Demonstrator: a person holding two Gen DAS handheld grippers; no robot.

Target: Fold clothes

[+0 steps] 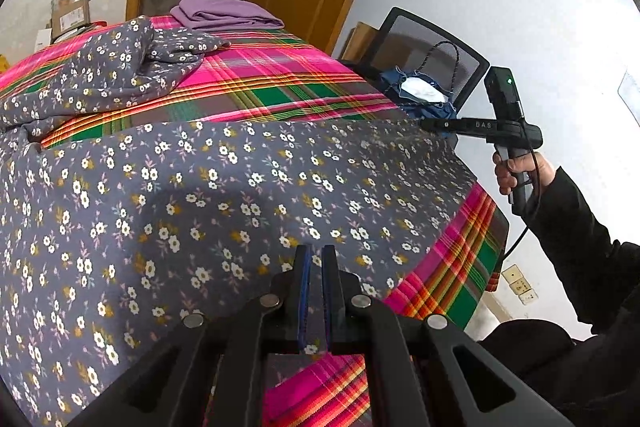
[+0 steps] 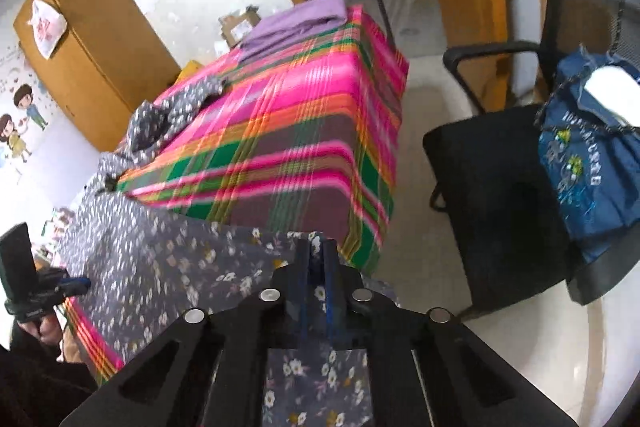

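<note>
Because the floral garment (image 1: 224, 187) draped over the plaid-covered table (image 1: 280, 79) is thin, limp cloth, it will sag between grips, so edges and corners are best pinched; the left gripper (image 1: 315, 255) and right gripper (image 2: 316, 251) each clamp its hem.

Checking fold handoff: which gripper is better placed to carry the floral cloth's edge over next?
Probably right. The right gripper is shut on the floral cloth at its far corner by the table edge; the left gripper pins the near edge.
</note>
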